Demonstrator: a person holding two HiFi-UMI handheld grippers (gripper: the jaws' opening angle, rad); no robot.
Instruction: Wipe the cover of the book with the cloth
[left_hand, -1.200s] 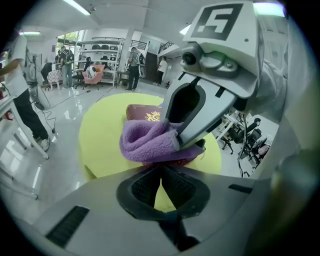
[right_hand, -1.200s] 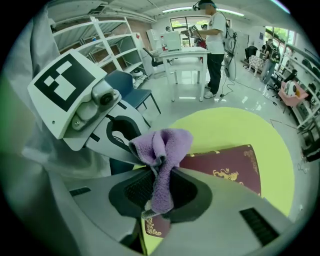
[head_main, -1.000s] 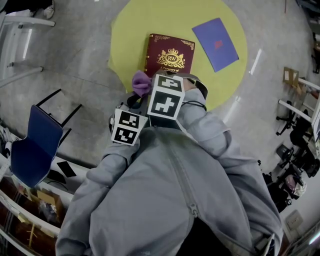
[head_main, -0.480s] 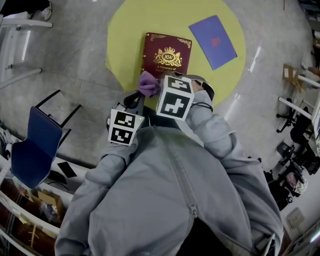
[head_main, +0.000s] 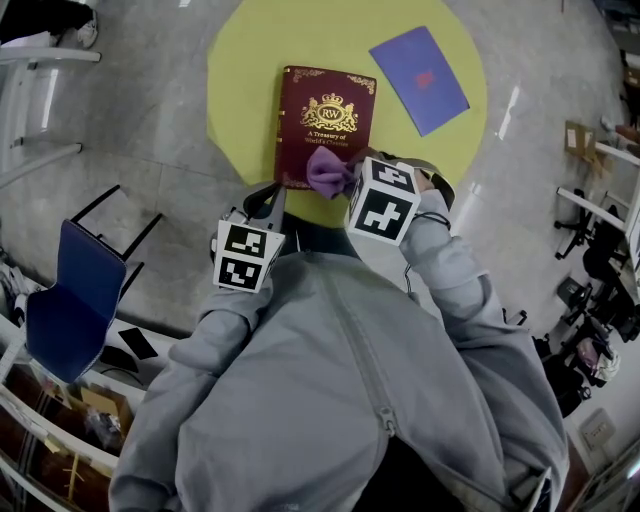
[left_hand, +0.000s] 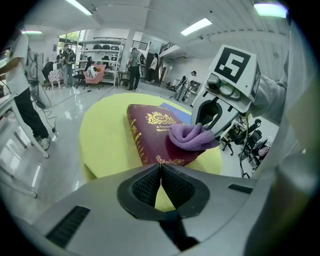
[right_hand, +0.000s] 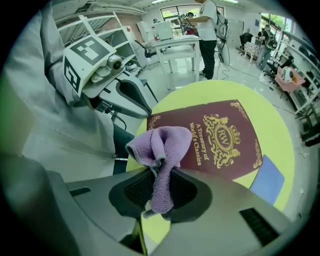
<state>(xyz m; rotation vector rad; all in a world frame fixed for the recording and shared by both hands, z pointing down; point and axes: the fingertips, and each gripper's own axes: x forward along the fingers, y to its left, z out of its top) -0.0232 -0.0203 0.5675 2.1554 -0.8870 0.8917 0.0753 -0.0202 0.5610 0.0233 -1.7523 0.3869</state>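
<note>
A maroon book (head_main: 322, 120) with a gold crest lies closed on the round yellow table (head_main: 240, 70). My right gripper (right_hand: 161, 185) is shut on a purple cloth (right_hand: 161, 150), and the cloth (head_main: 327, 169) rests over the book's near edge. In the left gripper view the cloth (left_hand: 190, 136) sits on the book's (left_hand: 152, 131) near right corner. My left gripper (left_hand: 160, 172) is shut with nothing in it and hovers by the book's near left corner, just off the table's near edge.
A blue booklet (head_main: 420, 78) lies on the table's far right. A blue chair (head_main: 65, 300) stands at the left on the grey floor. Desks, shelves and several people stand farther off in the room.
My right gripper has carried the cloth rightward and forward, from beside the book's near left corner onto its near edge. The left gripper has barely moved.
</note>
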